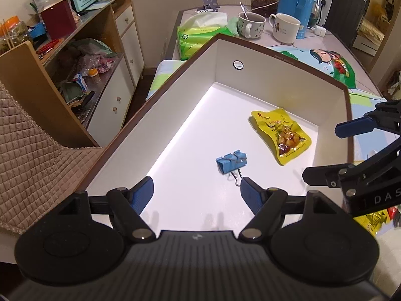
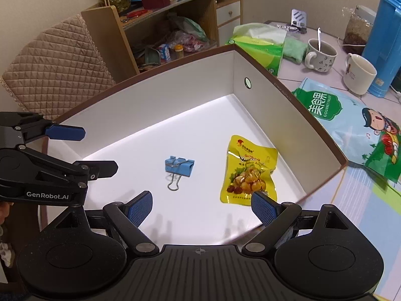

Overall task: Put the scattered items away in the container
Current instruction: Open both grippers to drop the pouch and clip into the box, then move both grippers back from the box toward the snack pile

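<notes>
A white box with a brown rim (image 1: pixel 160 85) (image 2: pixel 295 100) stands on the table. On its floor lie a blue binder clip (image 1: pixel 231 161) (image 2: pixel 179 166) and a yellow snack packet (image 1: pixel 282 134) (image 2: pixel 248 170). My left gripper (image 1: pixel 196 192) hangs open over the near end of the box, empty, with the clip just ahead of its right finger. My right gripper (image 2: pixel 201 207) is open too, empty, above the box's near edge, its right fingertip over the packet's lower edge. Each gripper shows in the other's view: the right gripper (image 1: pixel 351 148), the left gripper (image 2: pixel 82 150).
Outside the box lie a large light-blue snack bag (image 2: pixel 351 125), a green tissue pack (image 1: pixel 198 37), two mugs (image 1: pixel 285 27), a blue flask (image 1: pixel 298 0) and a jar. Another yellow packet (image 1: pixel 373 222) lies under the right gripper. A quilted chair (image 2: pixel 57 62) and shelves stand to the left.
</notes>
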Tool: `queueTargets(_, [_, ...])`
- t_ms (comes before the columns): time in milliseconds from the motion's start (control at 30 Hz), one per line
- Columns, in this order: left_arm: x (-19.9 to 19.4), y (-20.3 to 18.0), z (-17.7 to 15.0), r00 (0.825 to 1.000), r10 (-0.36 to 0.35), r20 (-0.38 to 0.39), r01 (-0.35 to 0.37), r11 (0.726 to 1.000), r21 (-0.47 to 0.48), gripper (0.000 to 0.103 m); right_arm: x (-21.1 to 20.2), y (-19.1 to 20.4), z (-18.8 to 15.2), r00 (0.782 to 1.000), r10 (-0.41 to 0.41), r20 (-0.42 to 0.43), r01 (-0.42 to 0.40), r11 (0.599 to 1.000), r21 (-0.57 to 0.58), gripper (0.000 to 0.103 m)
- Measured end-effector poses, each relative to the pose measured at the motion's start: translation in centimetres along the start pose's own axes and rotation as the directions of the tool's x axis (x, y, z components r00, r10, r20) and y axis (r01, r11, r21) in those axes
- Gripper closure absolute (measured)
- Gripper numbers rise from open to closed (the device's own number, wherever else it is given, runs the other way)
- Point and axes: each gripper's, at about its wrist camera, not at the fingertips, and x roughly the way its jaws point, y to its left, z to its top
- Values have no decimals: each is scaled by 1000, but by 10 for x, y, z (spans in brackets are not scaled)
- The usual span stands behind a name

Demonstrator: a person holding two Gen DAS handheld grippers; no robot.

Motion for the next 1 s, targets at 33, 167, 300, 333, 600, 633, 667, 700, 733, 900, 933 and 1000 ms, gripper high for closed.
queueTargets(33, [-4, -1, -3, 1000, 4, 5, -4, 1000, -1, 27, -3, 2, -2, 1000, 1, 6, -1, 1000, 1, 15])
queueTargets(167, [-20, -4, -13, 1000, 10, 23, -10, 1000, -10, 27, -15, 10, -12, 999, 9, 37, -9, 1000, 3, 15])
queueTargets(300, [-36, -8, -23, 999, 13, 44, -12, 1000, -20, 26, -29, 15, -23, 997, 19, 79, -21, 1000, 18, 14])
queueTargets(333, [-40, -9, -26, 999, 13, 48, -12, 1000, -23, 25, -33, 16, -25, 995, 27, 94, -29, 999, 22, 14])
queueTargets(600, [-67, -12, -44, 997, 15, 79, -12, 999, -37, 25, -64, 27, -44, 977, 49, 206, -60, 997, 50, 14])
queueTargets(633, [-69, -12, -46, 996, 16, 84, -13, 999, -37, 24, -67, 29, -46, 975, 48, 216, -60, 997, 53, 14])
queueTargets(667, [-72, -11, -47, 996, 17, 89, -14, 999, -37, 24, -69, 31, -48, 973, 46, 225, -60, 997, 57, 14])
queueTargets(700, [-74, -11, -48, 995, 17, 94, -14, 999, -35, 24, -72, 32, -49, 971, 44, 234, -60, 996, 60, 14])
queueTargets(733, [-76, -11, -49, 995, 17, 98, -14, 999, -33, 24, -74, 34, -51, 969, 42, 242, -59, 996, 64, 14])
queueTargets(900, [-82, -10, -53, 993, 10, 113, -7, 1000, -21, 22, -83, 40, -62, 960, 27, 277, -56, 994, 97, 14])
queueTargets(933, [-82, -10, -54, 993, 8, 114, -6, 1000, -19, 22, -84, 40, -65, 958, 26, 284, -58, 993, 105, 14])
queueTargets(1000, [-83, -10, -57, 993, 5, 115, -3, 1000, -14, 21, -87, 42, -69, 955, 26, 296, -64, 991, 120, 14])
